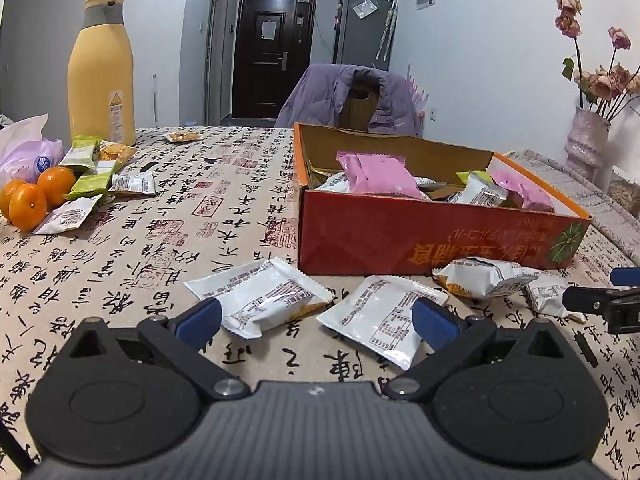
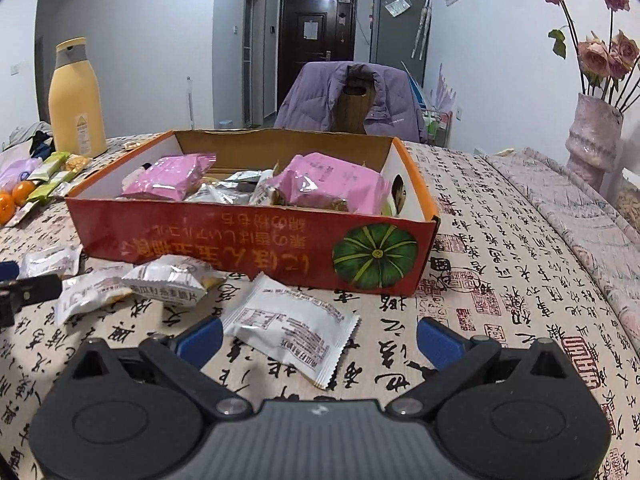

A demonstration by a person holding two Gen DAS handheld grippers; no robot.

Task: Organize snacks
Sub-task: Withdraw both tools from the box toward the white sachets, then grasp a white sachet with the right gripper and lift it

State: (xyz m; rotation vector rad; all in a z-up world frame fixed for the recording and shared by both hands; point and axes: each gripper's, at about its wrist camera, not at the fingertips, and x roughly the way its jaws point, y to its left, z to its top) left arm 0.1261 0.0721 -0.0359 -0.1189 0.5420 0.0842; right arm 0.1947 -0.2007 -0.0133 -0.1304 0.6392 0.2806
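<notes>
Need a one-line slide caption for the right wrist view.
Open right hand-held gripper over a white snack packet on the tablecloth, facing a red box of pink and silver snacks.

An open red cardboard box (image 2: pixel 256 248), orange-rimmed and printed with a green pumpkin, is set on the worktop and partly filled with pink packets (image 2: pixel 170 178) and silver ones. Several white snack packets (image 1: pixel 260 300) are scattered flat just before it; green-wrapped ones (image 1: pixel 86 152) are piled well to its left.
</notes>
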